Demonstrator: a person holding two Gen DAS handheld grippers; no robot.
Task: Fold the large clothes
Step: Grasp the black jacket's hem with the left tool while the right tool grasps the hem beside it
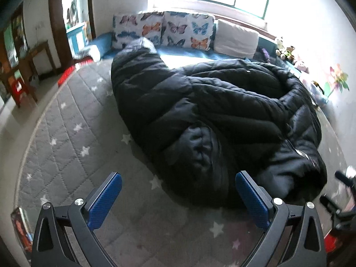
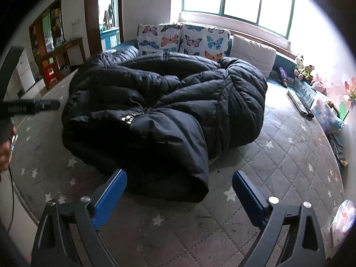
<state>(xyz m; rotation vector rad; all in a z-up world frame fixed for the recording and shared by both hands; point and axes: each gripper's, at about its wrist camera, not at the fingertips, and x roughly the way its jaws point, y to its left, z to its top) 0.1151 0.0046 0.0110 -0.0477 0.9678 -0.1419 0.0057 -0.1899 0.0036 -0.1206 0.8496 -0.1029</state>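
A big black puffer coat [image 1: 211, 111] lies bunched on the grey star-print quilted mattress [image 1: 73, 120]. In the right wrist view the coat [image 2: 164, 111] shows its zipper and a sleeve end hanging toward me. My left gripper [image 1: 178, 184] hovers open just before the coat's near edge, blue pads [image 1: 104, 202] wide apart, nothing between them. My right gripper [image 2: 179, 183] is open too, its fingers straddling the near sleeve cuff without touching it. The left tool's handle [image 2: 29, 106] and a hand show at the left of the right wrist view.
Butterfly-print cushions [image 1: 164, 31] and a white pillow [image 1: 235, 37] line the bed's head under a bright window. Stuffed toys [image 2: 304, 69] and a long dark object [image 2: 300, 102] sit along the right wall. A wooden desk and shelves [image 2: 55, 51] stand off the left edge.
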